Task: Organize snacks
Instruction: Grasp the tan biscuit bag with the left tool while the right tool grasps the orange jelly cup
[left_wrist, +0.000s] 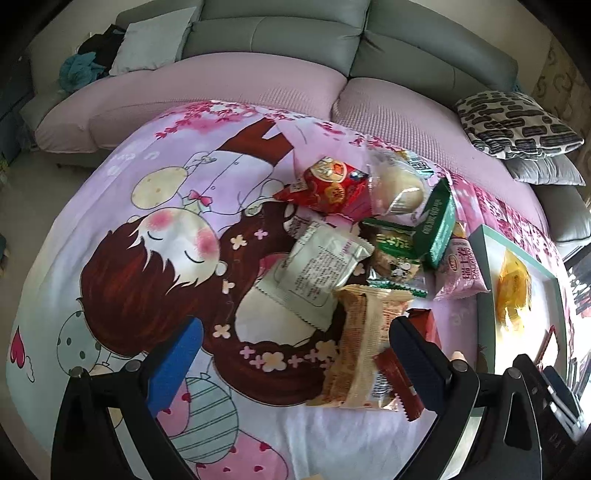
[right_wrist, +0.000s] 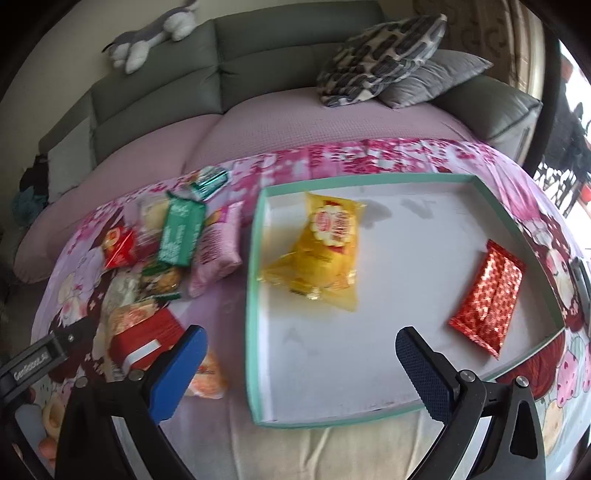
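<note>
Both tongs are gaping wide, gripping nothing: the left tongs (left_wrist: 295, 354) beside the heaped snack packets (left_wrist: 369, 236), the right tongs (right_wrist: 301, 354) above the teal-rimmed white cardboard tray (right_wrist: 255, 295) containing a yellow packet (right_wrist: 325, 254).

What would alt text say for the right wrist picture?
A shallow teal-rimmed tray on a cartoon-print cloth holds a yellow packet and a red packet. The open right gripper hovers over it; a snack pile lies left.
</note>
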